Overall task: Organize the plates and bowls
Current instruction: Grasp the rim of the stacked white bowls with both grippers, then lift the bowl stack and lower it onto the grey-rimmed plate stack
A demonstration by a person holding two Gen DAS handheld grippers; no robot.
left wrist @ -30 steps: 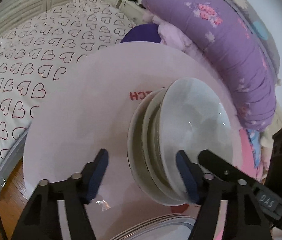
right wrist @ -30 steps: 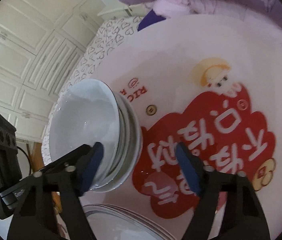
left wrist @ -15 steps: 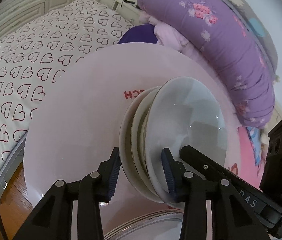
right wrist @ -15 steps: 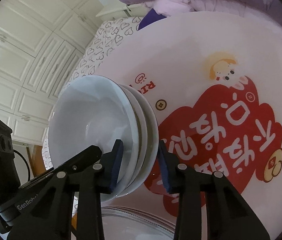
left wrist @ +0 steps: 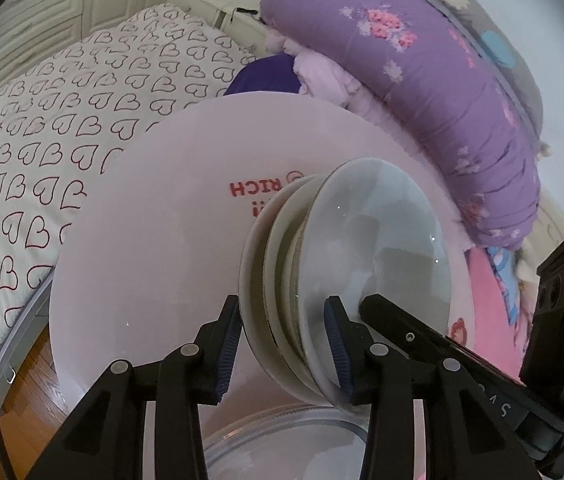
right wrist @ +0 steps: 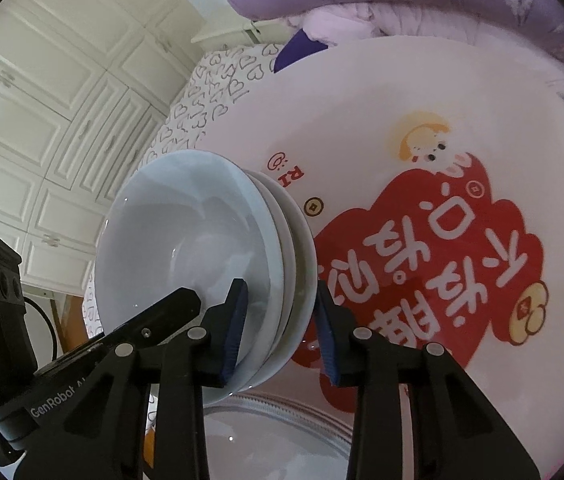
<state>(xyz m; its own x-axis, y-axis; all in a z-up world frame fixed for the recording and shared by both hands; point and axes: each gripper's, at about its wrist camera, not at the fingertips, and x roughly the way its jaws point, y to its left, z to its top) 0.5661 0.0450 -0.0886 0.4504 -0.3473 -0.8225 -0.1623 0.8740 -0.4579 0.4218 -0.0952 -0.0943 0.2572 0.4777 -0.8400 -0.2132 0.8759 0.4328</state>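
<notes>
Both hand-held grippers, left (left wrist: 284, 350) and right (right wrist: 280, 330), pinch the bowl stack (left wrist: 346, 280) rims: heavy, slick, breakable.

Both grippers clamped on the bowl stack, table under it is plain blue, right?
Not blue. The table is pale pink with a red cartoon print, clear in the right wrist view. The rest holds: left gripper and right gripper are both clamped on the bowl stack.

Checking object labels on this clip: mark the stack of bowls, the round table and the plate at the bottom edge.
stack of bowls (right wrist: 186, 248), right wrist view, inside of the top bowl.
round table (left wrist: 154, 240), left wrist view, bare pink top.
plate (right wrist: 282, 444), right wrist view, its flat centre.
</notes>
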